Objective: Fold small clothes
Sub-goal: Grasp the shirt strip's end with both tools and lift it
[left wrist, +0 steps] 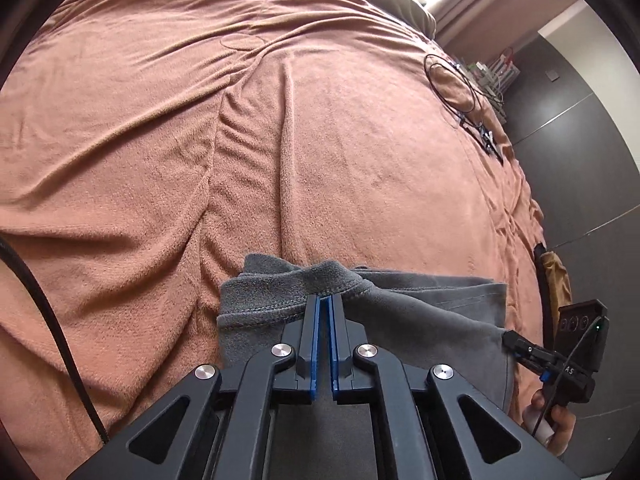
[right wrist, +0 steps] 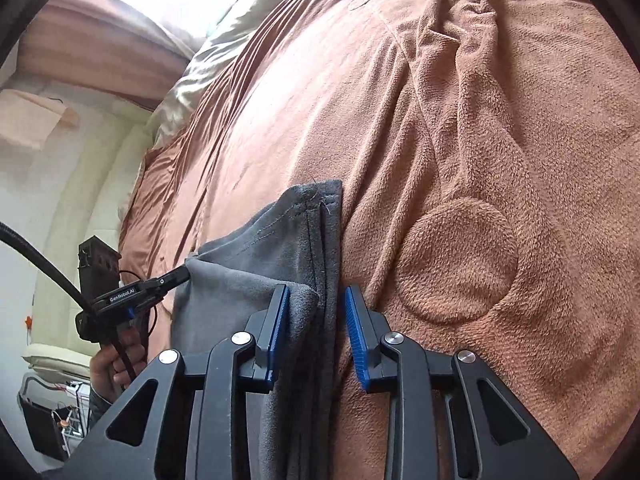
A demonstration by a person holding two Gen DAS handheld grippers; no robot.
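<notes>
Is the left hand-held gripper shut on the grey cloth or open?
Shut on it. The left hand-held gripper has its blue pads nearly together, pinching the stitched hem of the grey cloth, which bunches up at the tips.

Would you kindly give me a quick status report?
Left gripper shut on grey garment's hem. Right gripper open, jaws astride its other edge. Black cable far off on blanket, nothing obstructing.

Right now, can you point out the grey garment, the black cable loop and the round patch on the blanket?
grey garment (left wrist: pixel 276 288), left wrist view, stitched hem.
black cable loop (left wrist: pixel 452 80), left wrist view, its far coil.
round patch (right wrist: pixel 458 260), right wrist view, its centre.
</notes>
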